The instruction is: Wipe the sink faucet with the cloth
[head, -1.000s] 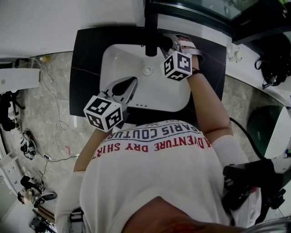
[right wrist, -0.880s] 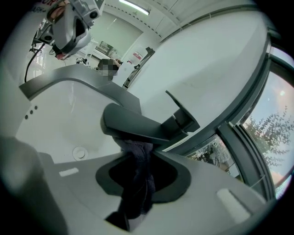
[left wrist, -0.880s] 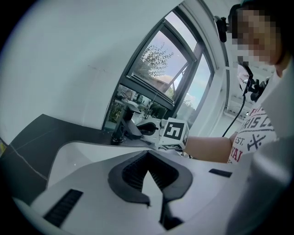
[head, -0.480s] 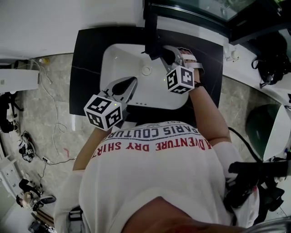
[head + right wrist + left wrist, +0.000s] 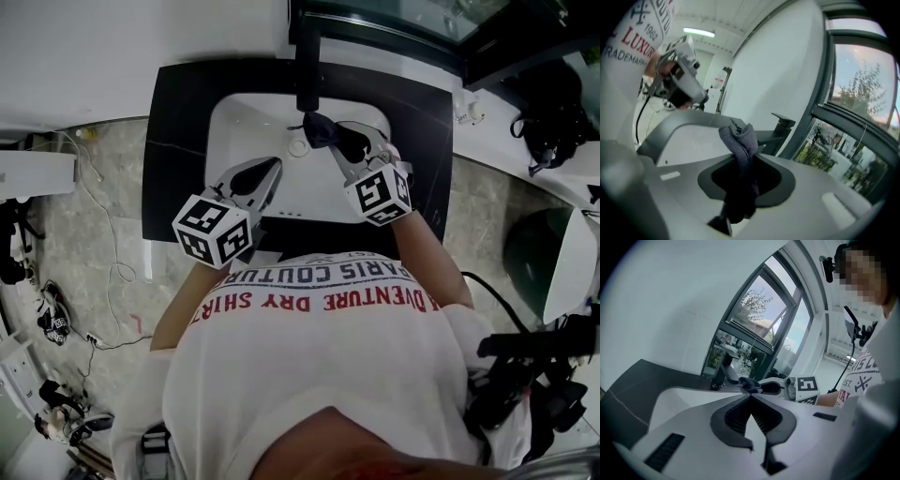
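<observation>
At 12 o'clock on the sink the black faucet rises from the dark counter, and the cloth sits just under its spout, at 6 o'clock from it; whether the two touch I cannot tell. The right gripper reaches in from 4 o'clock with its jaws clamped on the cloth's lower part, so a dark wad sticks out past the tips toward the faucet. The left gripper hangs over the sink at 7 o'clock, its jaws brought together at the tips with nothing between them. The cloth looks soft, light and limp, folded over on itself, so it would likely buckle rather than push. A firm hold close under the wad seems best, with enough left free to wrap the spout. The faucet looks rigid and smooth, so the cloth should slide along it easily, though a loose pinch might let it drag out of the jaws
</observation>
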`<control>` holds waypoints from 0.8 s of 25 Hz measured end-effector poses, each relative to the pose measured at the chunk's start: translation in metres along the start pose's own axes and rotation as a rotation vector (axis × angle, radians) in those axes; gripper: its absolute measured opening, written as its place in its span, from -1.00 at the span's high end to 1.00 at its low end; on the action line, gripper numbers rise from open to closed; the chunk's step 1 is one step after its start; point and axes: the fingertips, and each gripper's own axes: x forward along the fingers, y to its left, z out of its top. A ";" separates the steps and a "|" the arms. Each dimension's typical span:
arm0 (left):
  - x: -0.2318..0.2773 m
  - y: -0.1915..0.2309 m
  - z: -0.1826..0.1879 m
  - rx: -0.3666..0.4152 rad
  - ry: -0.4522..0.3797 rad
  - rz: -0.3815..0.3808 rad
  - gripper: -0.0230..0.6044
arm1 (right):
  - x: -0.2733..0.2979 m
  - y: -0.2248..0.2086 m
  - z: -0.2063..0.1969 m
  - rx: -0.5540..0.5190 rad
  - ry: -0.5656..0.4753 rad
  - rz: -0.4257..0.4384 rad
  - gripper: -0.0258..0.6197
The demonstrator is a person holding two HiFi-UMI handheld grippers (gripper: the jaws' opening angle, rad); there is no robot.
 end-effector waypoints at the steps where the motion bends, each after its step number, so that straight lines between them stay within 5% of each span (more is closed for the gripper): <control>1: -0.001 0.000 0.000 0.001 0.000 0.000 0.92 | 0.000 0.004 0.008 0.050 -0.043 0.012 0.68; 9: -0.013 0.003 -0.008 0.012 0.014 0.017 0.92 | 0.032 0.008 0.048 0.145 -0.149 -0.034 0.68; 20: -0.008 0.005 -0.013 0.021 0.038 0.006 0.92 | 0.027 0.003 0.034 0.074 -0.125 -0.114 0.68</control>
